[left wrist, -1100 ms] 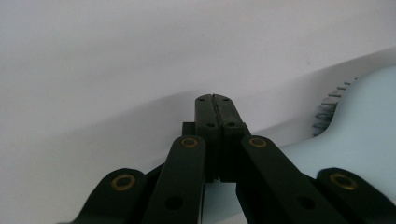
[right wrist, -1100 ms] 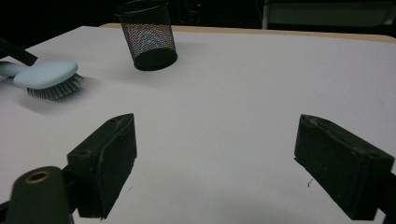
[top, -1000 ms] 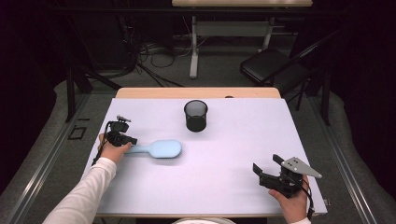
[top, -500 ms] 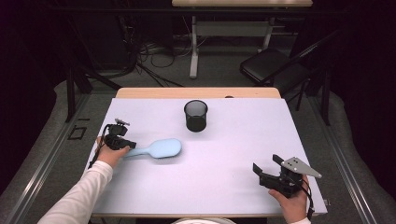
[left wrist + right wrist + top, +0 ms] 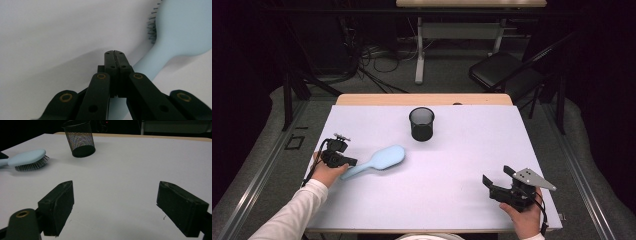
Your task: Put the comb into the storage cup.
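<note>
hairbrush (image 5: pixel 379 161) looks light, stiff plastic, slick; its handle is the hold. my left claw (image 5: pixel 346 161) grips it there, right claw (image 5: pixel 498 178) open, empty.

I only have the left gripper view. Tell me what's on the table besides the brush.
Observer: A black mesh cup stands upright beyond the brush, apart from it.
Operator: Report the right gripper.
Observer: The right gripper is near the table's right front corner, jaws open with nothing between them.
Operator: Say which way the brush head points.
Observer: In the high view it points toward the table's middle; the left gripper is at the handle end.
</note>
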`<state>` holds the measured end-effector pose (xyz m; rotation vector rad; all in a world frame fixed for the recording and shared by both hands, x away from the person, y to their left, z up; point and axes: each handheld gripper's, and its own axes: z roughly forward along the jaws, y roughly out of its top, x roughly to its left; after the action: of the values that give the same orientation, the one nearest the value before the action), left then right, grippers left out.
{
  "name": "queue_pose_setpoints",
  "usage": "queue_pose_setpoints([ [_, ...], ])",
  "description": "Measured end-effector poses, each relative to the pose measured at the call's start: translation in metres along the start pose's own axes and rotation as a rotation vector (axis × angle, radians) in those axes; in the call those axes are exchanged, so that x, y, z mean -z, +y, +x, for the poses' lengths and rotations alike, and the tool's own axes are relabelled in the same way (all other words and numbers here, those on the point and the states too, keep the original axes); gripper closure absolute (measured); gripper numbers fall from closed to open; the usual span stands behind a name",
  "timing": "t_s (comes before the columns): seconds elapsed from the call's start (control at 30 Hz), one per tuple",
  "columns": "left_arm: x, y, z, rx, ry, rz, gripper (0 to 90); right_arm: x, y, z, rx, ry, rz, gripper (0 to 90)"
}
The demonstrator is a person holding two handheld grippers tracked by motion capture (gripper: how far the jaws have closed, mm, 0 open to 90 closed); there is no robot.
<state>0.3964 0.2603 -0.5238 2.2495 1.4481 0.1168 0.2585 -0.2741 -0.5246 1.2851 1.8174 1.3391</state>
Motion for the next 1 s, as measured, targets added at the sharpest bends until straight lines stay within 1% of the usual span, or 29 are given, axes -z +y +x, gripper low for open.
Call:
queue_pose_setpoints([
  [0.1,0.001,-0.002,-0.002,-0.006,-0.002,-0.001,90.0,0.000,0.000,0.000,0.001,0.000,0.001,14.0],
  [0.13,0.002,-0.003,-0.003,-0.016,-0.003,0.002,90.0,0.000,0.000,0.000,0.001,0.002,0.005,14.0],
  [0.3,0.003,-0.006,-0.006,-0.021,-0.008,0.003,90.0,0.000,0.000,0.000,0.002,0.002,0.001,14.0],
  [0.43,0.005,-0.011,-0.008,-0.034,-0.017,0.003,90.0,0.000,0.000,0.000,0.002,0.001,0.006,14.0],
  [0.7,0.010,-0.018,-0.012,-0.043,-0.032,-0.006,90.0,0.000,0.000,0.001,0.002,0.005,0.008,14.1],
  [1.0,0.012,-0.020,-0.016,-0.055,-0.035,-0.001,90.0,-0.002,-0.001,0.001,0.001,0.007,0.003,14.1],
])
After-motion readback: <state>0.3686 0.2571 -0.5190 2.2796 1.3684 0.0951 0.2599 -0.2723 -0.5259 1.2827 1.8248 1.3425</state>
